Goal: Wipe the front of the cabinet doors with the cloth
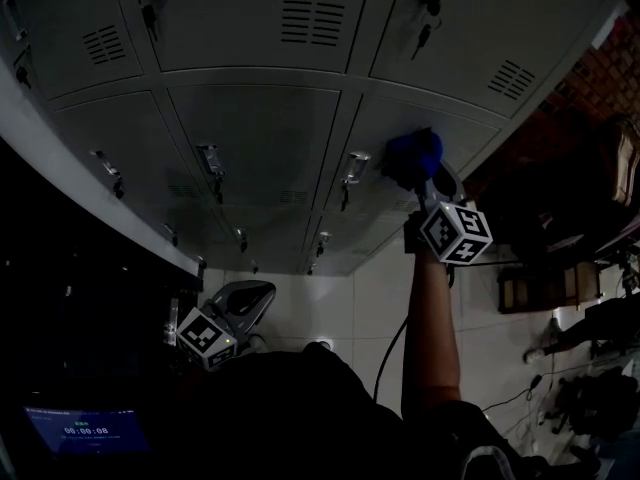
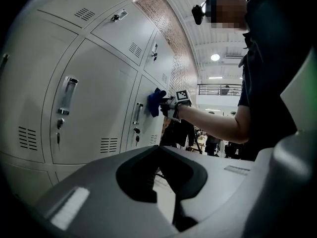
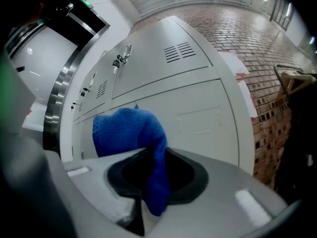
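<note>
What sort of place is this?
Probably a locker area in a large hall: grey metal lockers with vents and keys, a brick wall beside them, a high roof with lamps.

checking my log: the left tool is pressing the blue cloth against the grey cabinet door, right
No, it is the right tool that is pressing the blue fluffy cloth against the grey metal cabinet door; the right gripper view shows the cloth between its jaws.
</note>
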Demonstrator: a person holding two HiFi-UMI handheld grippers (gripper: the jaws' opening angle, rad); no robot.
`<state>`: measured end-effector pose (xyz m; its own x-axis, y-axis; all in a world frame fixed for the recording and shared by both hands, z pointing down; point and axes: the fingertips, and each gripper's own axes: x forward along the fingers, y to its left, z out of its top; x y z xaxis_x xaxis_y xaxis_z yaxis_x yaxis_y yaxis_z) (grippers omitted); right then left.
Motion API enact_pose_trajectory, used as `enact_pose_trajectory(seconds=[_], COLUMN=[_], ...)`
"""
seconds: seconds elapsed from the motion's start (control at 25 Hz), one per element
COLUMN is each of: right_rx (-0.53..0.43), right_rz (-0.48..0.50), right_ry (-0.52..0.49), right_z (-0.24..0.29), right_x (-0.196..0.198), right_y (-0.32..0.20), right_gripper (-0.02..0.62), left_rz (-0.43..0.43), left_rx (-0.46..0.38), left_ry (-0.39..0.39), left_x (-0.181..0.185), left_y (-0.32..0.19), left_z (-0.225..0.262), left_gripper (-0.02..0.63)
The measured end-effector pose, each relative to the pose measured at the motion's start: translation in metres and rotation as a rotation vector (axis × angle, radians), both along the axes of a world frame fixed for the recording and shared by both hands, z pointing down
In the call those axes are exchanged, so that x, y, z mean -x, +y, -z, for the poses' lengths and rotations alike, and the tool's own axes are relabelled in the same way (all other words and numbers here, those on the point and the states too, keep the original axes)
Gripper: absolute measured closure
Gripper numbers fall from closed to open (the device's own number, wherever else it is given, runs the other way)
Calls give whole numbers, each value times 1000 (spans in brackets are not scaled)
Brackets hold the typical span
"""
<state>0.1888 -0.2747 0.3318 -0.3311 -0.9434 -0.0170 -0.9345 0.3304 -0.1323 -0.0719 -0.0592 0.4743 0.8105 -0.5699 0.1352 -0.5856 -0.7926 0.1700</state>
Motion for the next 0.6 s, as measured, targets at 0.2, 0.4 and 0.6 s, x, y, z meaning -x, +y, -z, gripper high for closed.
enact_pose_trajectory(seconds=[0.2,0.4,0.6], right_rx=[-2,-5,-8], right_rz=[-27,-77,-137], right_ry=[21,16,5], right_z=[-1,-1,-1], right_x=[-29,-69,-108], right_y=[0,1,1], right_gripper=[526,526,526], left_rz=[-26,-51,-64], left_rx=[-2,1,3], left_ry=[0,-1,0], left_x=[-23,-45,-61], left_y=[-8,-13,-16], left_z=[0,-1,-3], left_gripper=[606,606,606])
